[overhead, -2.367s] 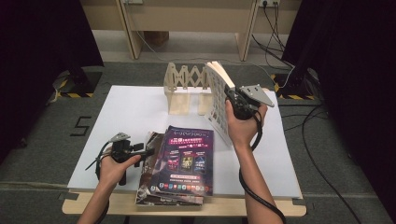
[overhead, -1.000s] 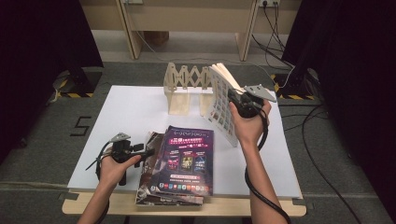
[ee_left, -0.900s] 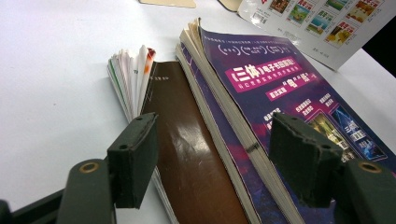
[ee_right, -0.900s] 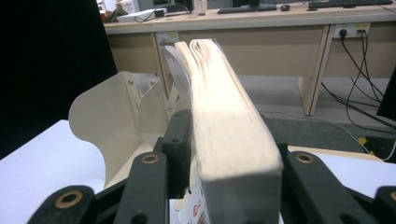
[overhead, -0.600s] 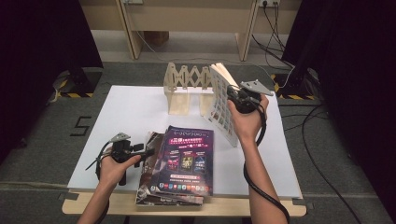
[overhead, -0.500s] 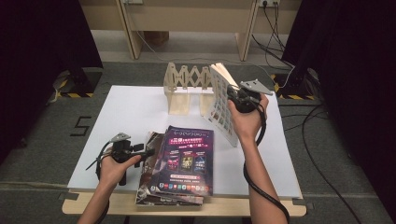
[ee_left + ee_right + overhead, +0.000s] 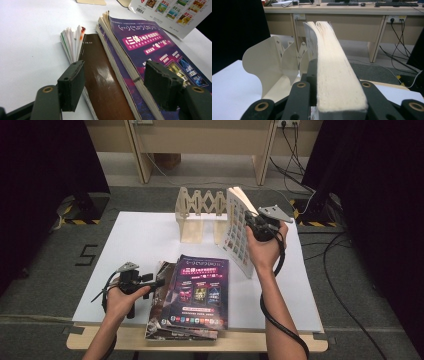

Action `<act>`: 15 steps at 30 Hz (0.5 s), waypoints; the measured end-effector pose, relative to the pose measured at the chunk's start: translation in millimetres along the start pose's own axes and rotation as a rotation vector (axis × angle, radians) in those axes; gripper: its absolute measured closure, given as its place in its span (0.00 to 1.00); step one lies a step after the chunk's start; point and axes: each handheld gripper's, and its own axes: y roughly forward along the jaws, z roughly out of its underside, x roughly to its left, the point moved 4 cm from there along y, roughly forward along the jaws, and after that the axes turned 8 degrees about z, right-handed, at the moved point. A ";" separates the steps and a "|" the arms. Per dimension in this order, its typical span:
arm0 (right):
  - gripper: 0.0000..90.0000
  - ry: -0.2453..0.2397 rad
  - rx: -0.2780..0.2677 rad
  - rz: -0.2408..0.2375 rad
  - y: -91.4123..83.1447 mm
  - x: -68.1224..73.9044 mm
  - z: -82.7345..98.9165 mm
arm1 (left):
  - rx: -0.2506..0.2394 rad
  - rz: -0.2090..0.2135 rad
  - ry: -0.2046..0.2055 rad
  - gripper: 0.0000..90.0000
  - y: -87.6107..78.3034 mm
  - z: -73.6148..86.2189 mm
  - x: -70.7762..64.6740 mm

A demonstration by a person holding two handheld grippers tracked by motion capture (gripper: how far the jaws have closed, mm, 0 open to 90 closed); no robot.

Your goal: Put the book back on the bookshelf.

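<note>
On my white table [image 7: 135, 240], a folding wooden rack [image 7: 200, 215] stands at twelve o'clock and a stack of magazines [image 7: 192, 297] lies at six. My right gripper [image 7: 257, 222] has just been closing its jaws and now pinches a thick book [image 7: 237, 237], held upright just at the rack's three o'clock. My left gripper [image 7: 115, 82] rests at the stack's nine o'clock, its jaws spread either side of the magazine edges, not pressing.

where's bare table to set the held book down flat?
Free: the white table left of the wooden rack, and the strip right of the right gripper, which clamps the upright book. Crowded: front centre, the magazine stack by the left gripper.
</note>
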 end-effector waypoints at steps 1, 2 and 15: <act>0.83 0.004 -0.002 -0.003 -0.4 0.2 -0.2 | 0.000 -0.001 -0.001 0.36 0.0 0.1 0.2; 0.83 0.009 -0.005 -0.005 -0.8 0.6 -0.4 | 0.000 0.000 -0.001 0.36 0.3 0.3 0.4; 0.83 0.075 -0.024 -0.017 -2.8 4.8 -7.1 | -0.003 0.000 -0.002 0.36 -0.2 0.0 0.4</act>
